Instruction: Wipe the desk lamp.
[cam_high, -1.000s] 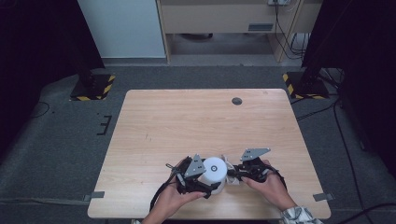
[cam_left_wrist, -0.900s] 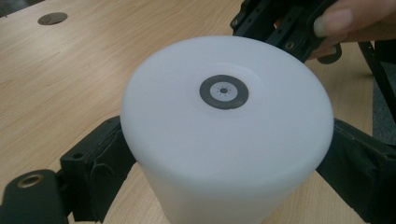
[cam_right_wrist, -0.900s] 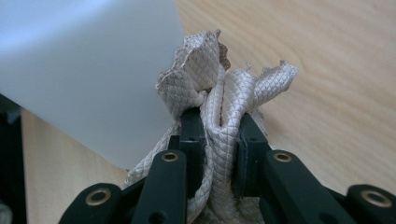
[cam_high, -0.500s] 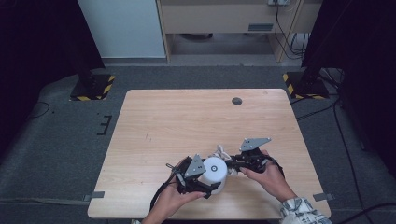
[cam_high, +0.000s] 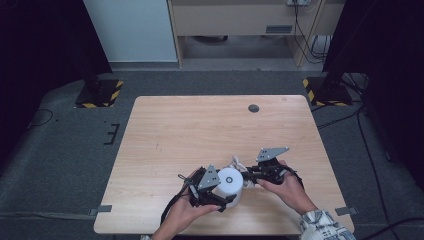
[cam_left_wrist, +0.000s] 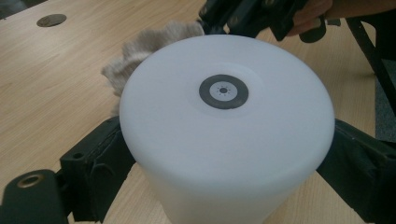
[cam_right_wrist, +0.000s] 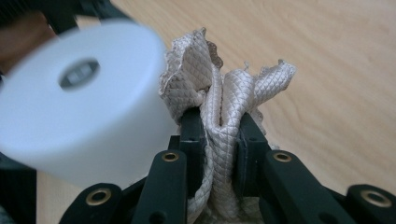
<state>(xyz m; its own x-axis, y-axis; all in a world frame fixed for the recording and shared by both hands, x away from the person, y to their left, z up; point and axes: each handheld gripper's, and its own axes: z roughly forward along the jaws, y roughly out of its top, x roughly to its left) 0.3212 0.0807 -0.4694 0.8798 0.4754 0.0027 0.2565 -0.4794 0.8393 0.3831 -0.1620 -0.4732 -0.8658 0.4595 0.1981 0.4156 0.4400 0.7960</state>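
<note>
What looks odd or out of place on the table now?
Nothing is spilled or broken. The beige cloth is bunched into folds, pinched in the right tool beside the white cylinder, which the left tool clamps upright.

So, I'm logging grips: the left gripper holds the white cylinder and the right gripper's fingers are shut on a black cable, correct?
Not a cable. The right gripper is shut on a bunched beige quilted cloth, as the right gripper view shows. The left gripper does hold the white cylinder.
</note>
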